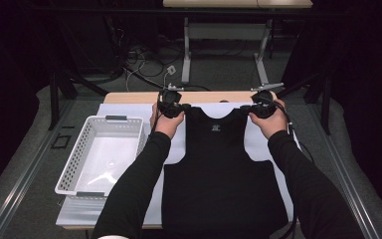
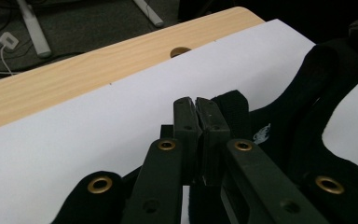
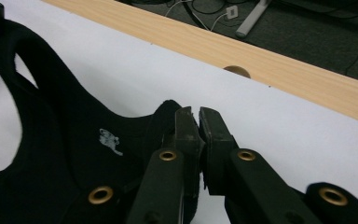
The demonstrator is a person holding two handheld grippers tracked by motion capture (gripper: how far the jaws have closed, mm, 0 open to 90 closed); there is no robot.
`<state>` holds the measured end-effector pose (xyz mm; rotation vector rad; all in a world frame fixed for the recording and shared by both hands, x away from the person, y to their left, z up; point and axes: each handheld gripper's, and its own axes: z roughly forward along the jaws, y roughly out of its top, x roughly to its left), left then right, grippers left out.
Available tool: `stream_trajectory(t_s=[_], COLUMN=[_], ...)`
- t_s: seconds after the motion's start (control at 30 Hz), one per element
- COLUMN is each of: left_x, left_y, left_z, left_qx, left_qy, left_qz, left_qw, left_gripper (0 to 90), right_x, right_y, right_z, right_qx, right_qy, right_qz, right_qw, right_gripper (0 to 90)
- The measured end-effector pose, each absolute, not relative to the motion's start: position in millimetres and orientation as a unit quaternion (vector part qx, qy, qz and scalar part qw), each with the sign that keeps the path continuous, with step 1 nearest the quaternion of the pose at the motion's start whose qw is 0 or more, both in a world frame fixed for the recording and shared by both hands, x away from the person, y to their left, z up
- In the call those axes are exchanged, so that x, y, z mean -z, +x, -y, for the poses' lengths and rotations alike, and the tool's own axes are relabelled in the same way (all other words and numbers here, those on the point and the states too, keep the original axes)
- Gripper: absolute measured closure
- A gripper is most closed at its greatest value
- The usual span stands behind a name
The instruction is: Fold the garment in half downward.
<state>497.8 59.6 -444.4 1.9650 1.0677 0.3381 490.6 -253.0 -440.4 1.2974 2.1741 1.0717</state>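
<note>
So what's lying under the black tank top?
A white sheet shows around the black tank top, over the wooden table. Anything directly beneath the fabric is covered.

The black sleeveless top [image 1: 219, 169] lies flat on the white sheet [image 1: 129, 110], both shoulder straps pinched up.

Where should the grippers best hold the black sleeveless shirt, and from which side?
Grip the black sleeveless shirt at its two narrow shoulder straps, coming from the near side. It lies flat, neck toward the far edge. The left gripper and right gripper are shut there already, one per strap.
</note>
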Motion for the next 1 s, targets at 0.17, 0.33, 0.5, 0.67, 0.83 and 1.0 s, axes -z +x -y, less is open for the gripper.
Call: stream_trajectory(t_s=[0.17, 0.33, 0.5, 0.67, 0.83, 1.0], left_x=[439.8, 432.5, 429.1, 429.3, 429.8, 429.7], left_y=[481.8, 466.2, 453.2, 441.9, 429.4, 414.5], left_z=[-56.7, -55.6, -58.4, -65.7, -72.3, -78.4], left_qx=[-0.125, -0.122, -0.117, -0.103, -0.094, -0.092], left_qy=[0.786, 0.789, 0.788, 0.778, 0.773, 0.77], left_qz=[-0.425, -0.415, -0.412, -0.415, -0.411, -0.4], left_qw=[0.431, 0.437, 0.443, 0.461, 0.474, 0.488], left_gripper=[87.8, 87.8, 87.9, 88.0, 88.0, 88.0], right_x=[433.5, 426.7, 422.2, 418.7, 415.2, 413.0], right_y=[480.2, 466.2, 450.2, 435.2, 423.4, 410.5], right_z=[254.7, 255.1, 254.2, 256.6, 263.3, 269.7], right_qx=[-0.39, -0.404, -0.407, -0.416, -0.433, -0.446], right_qy=[0.465, 0.458, 0.449, 0.447, 0.447, 0.44], right_qz=[-0.775, -0.776, -0.781, -0.779, -0.77, -0.766], right_qw=[0.178, 0.16, 0.149, 0.14, 0.139, 0.143], right_gripper=[87.2, 87.2, 87.2, 87.2, 87.2, 87.2])
